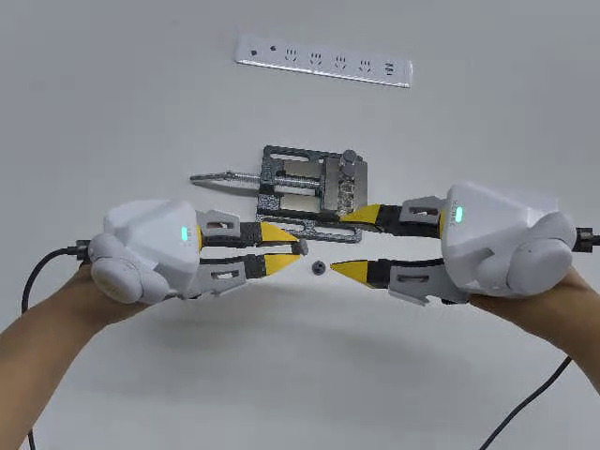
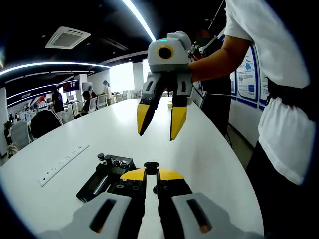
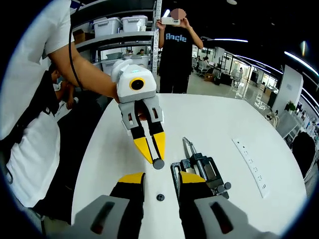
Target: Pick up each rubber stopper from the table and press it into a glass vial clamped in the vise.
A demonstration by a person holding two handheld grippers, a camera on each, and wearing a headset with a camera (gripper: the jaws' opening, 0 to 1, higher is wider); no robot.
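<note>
Head view looks down, gripper views facing, sharing vise [image 1: 314, 192]

White power strip [image 1: 322, 61]: flat on white table [image 1: 281, 375], well beyond the left gripper [image 1: 298, 249]. Lidded storage bins [image 3: 122, 23]: shelved, far behind it.

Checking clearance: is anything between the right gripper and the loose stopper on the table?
Nothing visible: the loose stopper lies on bare table just off the right gripper's open jaws; the left gripper hangs beyond.
</note>
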